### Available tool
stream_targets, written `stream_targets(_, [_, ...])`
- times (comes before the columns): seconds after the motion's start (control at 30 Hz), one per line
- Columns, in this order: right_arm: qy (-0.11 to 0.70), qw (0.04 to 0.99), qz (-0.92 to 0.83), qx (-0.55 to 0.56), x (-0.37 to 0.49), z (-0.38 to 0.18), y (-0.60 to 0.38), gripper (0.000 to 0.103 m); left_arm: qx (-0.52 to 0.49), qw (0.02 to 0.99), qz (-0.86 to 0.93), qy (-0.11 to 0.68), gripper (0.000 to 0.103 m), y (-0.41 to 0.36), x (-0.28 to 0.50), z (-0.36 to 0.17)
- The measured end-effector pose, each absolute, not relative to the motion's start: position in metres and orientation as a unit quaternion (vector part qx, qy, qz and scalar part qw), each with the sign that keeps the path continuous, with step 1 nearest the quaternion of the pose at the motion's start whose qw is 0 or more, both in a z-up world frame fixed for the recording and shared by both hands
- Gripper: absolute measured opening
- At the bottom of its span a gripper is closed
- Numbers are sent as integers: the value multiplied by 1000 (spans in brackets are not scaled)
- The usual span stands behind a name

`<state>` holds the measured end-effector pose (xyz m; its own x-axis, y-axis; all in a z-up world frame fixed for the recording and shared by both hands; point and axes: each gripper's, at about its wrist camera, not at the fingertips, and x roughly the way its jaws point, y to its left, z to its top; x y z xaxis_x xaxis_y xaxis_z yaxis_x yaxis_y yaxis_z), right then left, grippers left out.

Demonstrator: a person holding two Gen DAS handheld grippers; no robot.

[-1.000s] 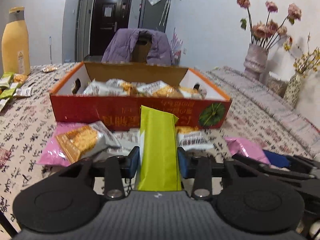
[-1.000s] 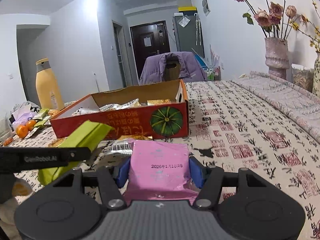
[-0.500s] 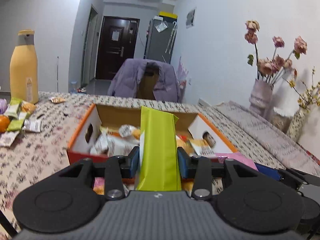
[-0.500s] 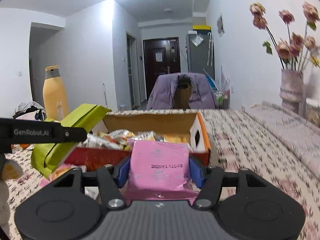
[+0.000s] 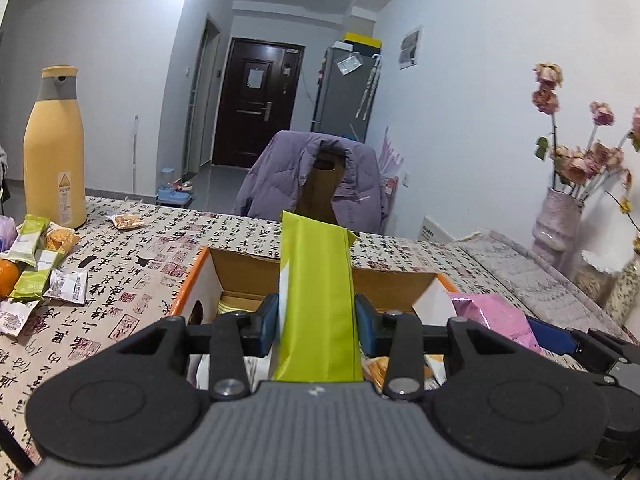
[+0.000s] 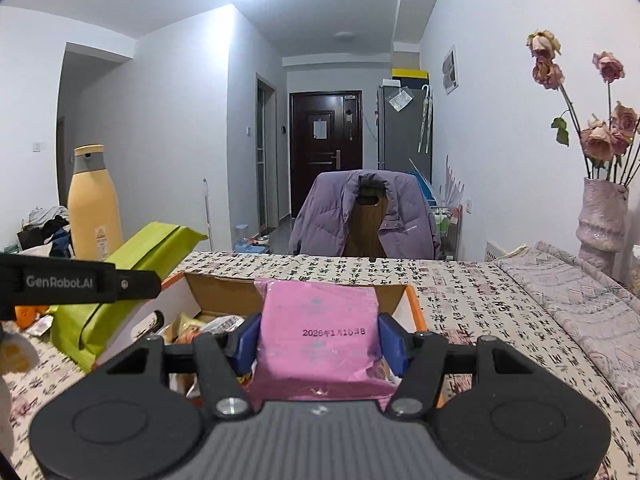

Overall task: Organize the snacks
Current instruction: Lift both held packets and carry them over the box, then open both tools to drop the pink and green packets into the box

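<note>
My left gripper (image 5: 316, 326) is shut on a long lime-green snack packet (image 5: 316, 296), held up over the near part of the open cardboard box (image 5: 188, 284). Both blue pads of my right gripper (image 6: 318, 340) press a pink snack packet (image 6: 316, 332) with a printed date, above the box's right half (image 6: 414, 304). Several wrapped snacks (image 6: 208, 326) lie inside the box. In the right wrist view the green packet (image 6: 120, 288) and the left gripper's black finger (image 6: 76, 282) show at the left. The pink packet (image 5: 492, 316) appears at the right of the left wrist view.
A tall yellow bottle (image 5: 54, 152) stands at the far left of the patterned tablecloth (image 5: 120, 268), with loose snack packets (image 5: 40, 268) and an orange (image 5: 6, 278) near it. A chair with a purple jacket (image 5: 316, 180) is behind the table. A vase of dried roses (image 6: 600, 216) stands right.
Both grippers rose and moved forward with their packets, from in front of the box's red side to above its open top. The loose snacks in front of the box dropped out of view.
</note>
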<state>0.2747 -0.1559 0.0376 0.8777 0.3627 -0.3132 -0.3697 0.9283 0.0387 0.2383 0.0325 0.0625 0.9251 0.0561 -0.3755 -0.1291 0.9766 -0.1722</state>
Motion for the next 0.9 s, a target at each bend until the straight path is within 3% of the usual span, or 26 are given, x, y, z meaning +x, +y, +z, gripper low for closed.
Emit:
stream_targets(0.67, [200, 961, 188, 4, 332, 0, -139, 61, -124, 970, 53, 203, 41, 56, 288, 20])
stream_targets(0.7, [201, 961, 191, 9, 330, 0, -140, 62, -128, 970, 50, 200, 45, 58, 287, 20])
stream_targets(0.73, [201, 960, 193, 12, 330, 1, -142, 72, -130, 971, 50, 197, 50, 60, 285, 20])
stream_targets(0.77, [200, 961, 193, 14, 330, 1, -143, 88, -131, 971, 53, 192, 64, 61, 283, 20])
stream_targets(0.8, [196, 962, 191, 15, 328, 0, -144, 96, -133, 972, 56, 186, 84, 62, 281, 21])
stream_targets(0.83, [192, 963, 188, 15, 327, 0, -144, 103, -135, 973, 62, 179, 92, 63, 279, 21])
stream_targets(0.87, [189, 964, 185, 14, 326, 0, -145, 103, -136, 974, 70, 170, 103, 64, 276, 22])
stream_targets(0.9, [186, 965, 183, 13, 325, 0, -145, 103, -137, 975, 74, 161, 103, 65, 274, 23])
